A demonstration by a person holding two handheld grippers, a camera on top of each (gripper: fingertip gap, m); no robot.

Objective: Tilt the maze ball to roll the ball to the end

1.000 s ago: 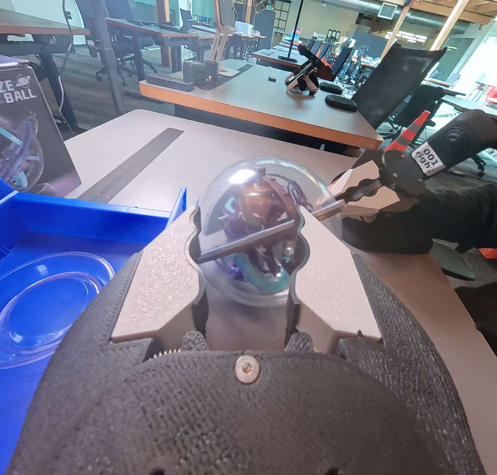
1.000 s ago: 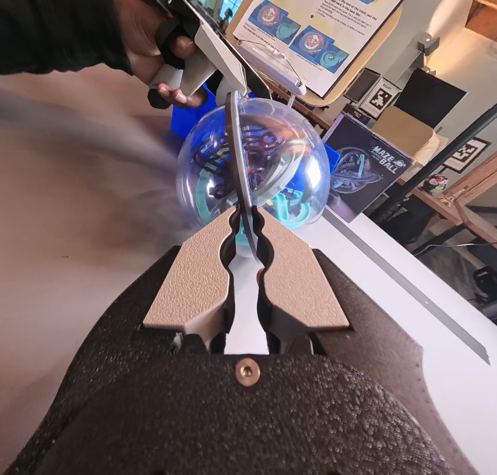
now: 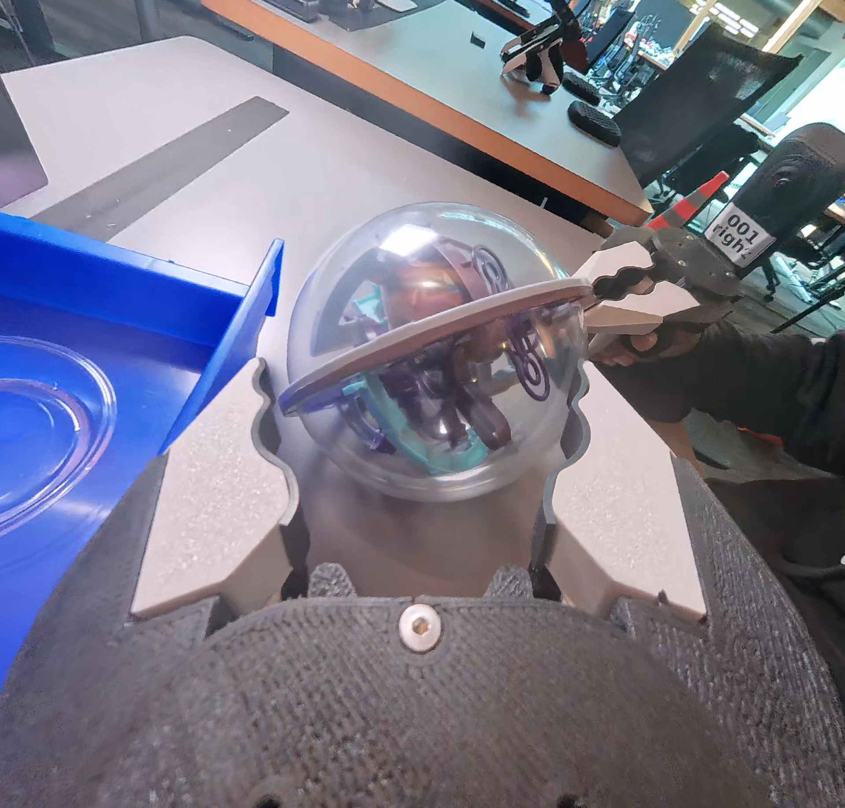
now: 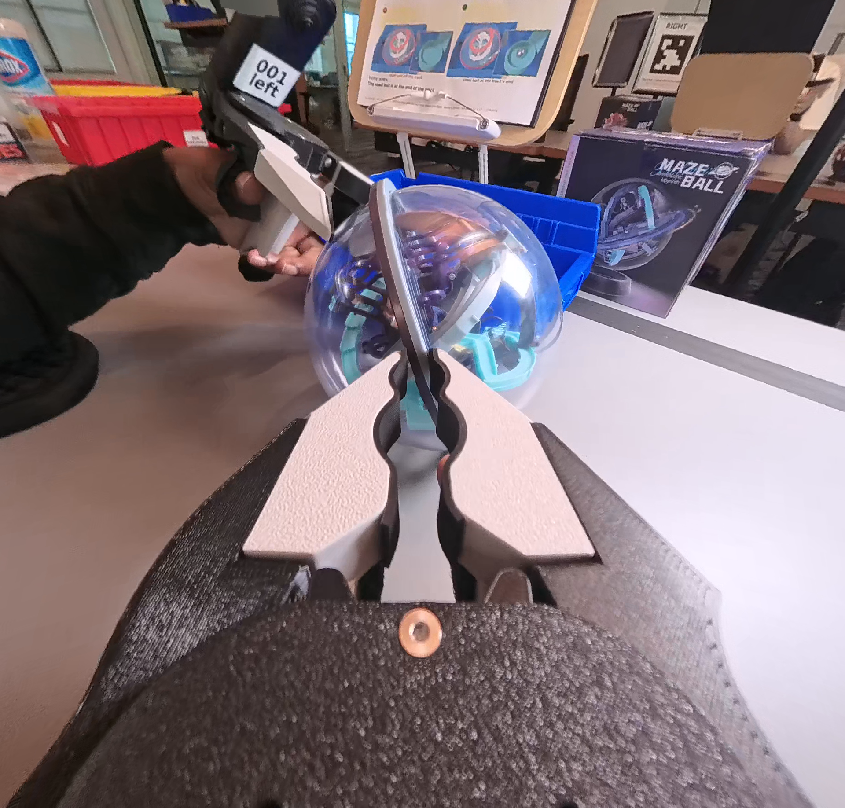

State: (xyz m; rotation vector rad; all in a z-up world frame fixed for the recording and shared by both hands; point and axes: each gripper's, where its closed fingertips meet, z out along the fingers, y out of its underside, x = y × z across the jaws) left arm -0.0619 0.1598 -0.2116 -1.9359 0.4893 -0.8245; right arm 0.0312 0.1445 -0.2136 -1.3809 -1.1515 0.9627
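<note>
Your right tongs (image 4: 418,365) are clenched on the rim ring of the maze ball (image 3: 434,351), which sits on the table (image 3: 183,182) beside the blue bin (image 3: 137,310). Your left tongs (image 3: 418,383) are released, fingers wide either side of it.

Bare grey table (image 4: 686,443) lies open on the near and right sides of the maze ball (image 4: 434,292). A blue bin (image 3: 137,310) stands just beside the ball, blocking that flank. Behind the bin, a maze ball box (image 4: 658,223) and a document stand (image 4: 457,45) close the far edge. Left gripper (image 3: 418,397) straddles the ball, fingers clear of it.
</note>
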